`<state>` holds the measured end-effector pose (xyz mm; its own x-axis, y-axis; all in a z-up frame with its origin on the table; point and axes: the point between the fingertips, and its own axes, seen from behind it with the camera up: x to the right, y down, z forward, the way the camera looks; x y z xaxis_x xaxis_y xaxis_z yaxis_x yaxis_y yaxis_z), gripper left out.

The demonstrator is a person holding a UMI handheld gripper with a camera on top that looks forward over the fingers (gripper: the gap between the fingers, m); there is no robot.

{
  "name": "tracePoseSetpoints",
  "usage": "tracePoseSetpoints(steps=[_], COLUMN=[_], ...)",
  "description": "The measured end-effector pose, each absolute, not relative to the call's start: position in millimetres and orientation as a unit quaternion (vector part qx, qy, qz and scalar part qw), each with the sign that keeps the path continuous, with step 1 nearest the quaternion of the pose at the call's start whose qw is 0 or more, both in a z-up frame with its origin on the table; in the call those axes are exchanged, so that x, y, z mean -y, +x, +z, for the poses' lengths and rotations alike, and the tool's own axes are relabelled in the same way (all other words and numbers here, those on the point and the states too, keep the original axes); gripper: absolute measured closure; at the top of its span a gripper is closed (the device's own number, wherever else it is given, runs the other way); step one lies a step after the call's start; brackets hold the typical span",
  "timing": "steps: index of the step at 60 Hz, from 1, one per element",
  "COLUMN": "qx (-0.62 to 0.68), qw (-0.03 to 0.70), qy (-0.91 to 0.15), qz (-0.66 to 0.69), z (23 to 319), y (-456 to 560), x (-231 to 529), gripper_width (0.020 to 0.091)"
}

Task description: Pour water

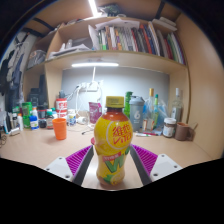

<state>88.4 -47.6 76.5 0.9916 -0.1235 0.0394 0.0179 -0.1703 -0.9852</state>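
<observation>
The yellow bottle (112, 148) with its green cap stands upright between the pads of my tongs (112, 160), its base hidden, so I cannot tell if it rests on the desk (40, 150). The pads sit close at both sides; whether they press I cannot tell. I judge this the grasp step: next comes carrying it toward the orange cup (60, 128), well apart

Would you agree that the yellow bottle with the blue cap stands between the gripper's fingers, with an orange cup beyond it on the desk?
Not quite: the gripper view shows the yellow bottle has a green cap, not blue. It stands between the fingers, with the orange cup beyond.
</observation>
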Motion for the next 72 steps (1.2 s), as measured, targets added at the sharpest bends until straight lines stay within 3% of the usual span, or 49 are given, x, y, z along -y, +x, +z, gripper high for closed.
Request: tracePoseSetpoints(steps=[3,8,28,29,39,46,51,59,72], qx=[-0.030,-0.023,-0.058,-0.055,0.033,0.138,0.240,0.405,0.572], qw=[0.635,0.618,0.628,0.629,0.660,0.674,0.648,0.547,0.380], qy=[-0.771,-0.785,-0.776,-0.775,-0.750,-0.703,-0.651,-0.529,-0.309], qz=[-0.046,-0.033,0.029,0.029,-0.033,-0.183,-0.315,-0.507,-0.658], z=[69,59,64,67,137,207,237,251,237], y=[85,78,67,67,62,67,56,27,-26], x=[37,31,35,35,15,-32,-77,-144,-202], gripper_width=[0.0293,0.0594,0.0722,0.0756,0.0763,0.0763,0.0764,0.0769,0.0764])
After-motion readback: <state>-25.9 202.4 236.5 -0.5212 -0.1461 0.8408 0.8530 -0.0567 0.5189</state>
